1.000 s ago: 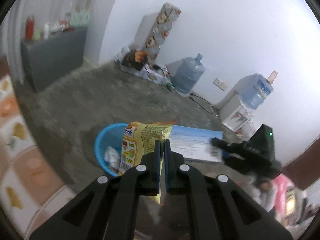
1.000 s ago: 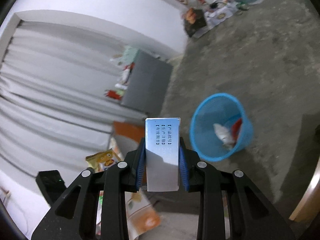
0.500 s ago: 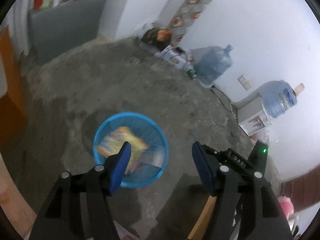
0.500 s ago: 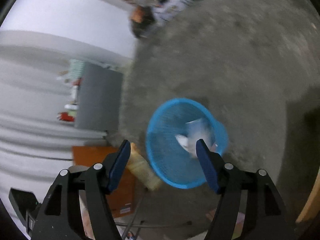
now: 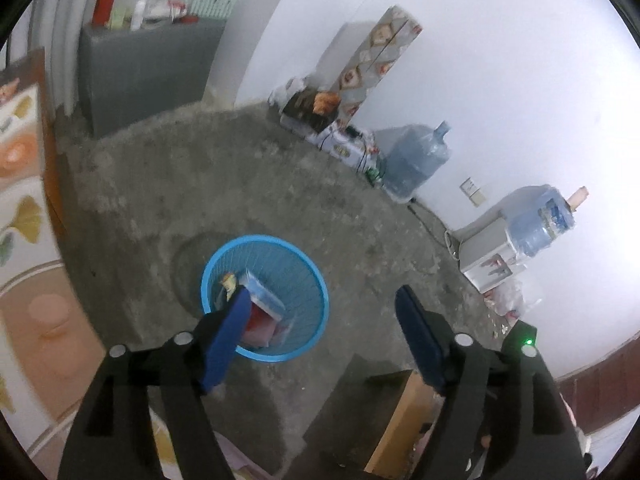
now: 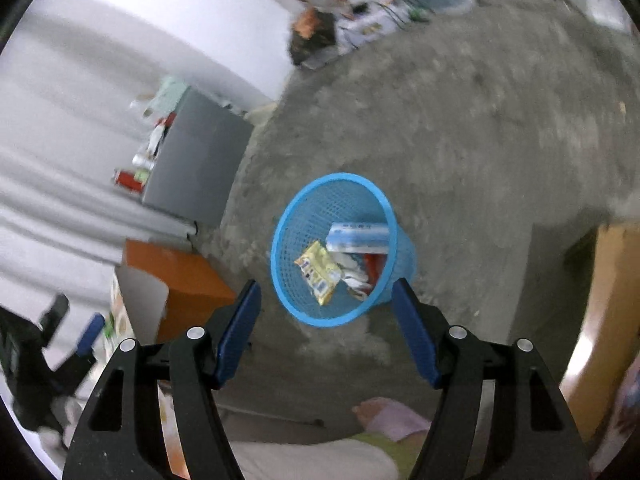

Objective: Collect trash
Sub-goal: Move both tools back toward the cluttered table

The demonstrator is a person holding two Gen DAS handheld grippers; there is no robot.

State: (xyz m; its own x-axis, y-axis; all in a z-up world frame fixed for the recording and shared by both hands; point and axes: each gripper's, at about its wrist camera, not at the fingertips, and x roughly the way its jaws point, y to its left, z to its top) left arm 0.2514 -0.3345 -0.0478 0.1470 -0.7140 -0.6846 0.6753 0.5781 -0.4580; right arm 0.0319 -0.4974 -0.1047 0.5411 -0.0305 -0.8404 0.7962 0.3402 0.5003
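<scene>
A blue mesh basket (image 5: 316,280) stands on the concrete floor below both grippers. In it lie a yellow snack packet (image 6: 318,270), a long blue-and-white box (image 6: 358,236) and some red and white wrappers. In the left wrist view the box (image 5: 260,292) leans against the basket's inside, and only a corner of the packet (image 5: 229,280) shows. My left gripper (image 5: 322,292) hangs above the basket, its jaws opening with nothing between them. My right gripper (image 6: 327,283) is open and empty over the basket (image 6: 280,264).
A grey cabinet (image 5: 148,68) with bottles on top stands by the curtain. Water jugs (image 5: 416,160), a dispenser (image 5: 488,260) and a pile of boxes (image 5: 320,112) line the white wall. An orange table corner (image 6: 180,272) and a patterned cloth (image 5: 24,200) lie close by.
Both grippers have opened. The yellow packet left the left gripper and the box left the right one; both now lie in the basket. Both views have tipped down toward the basket.
</scene>
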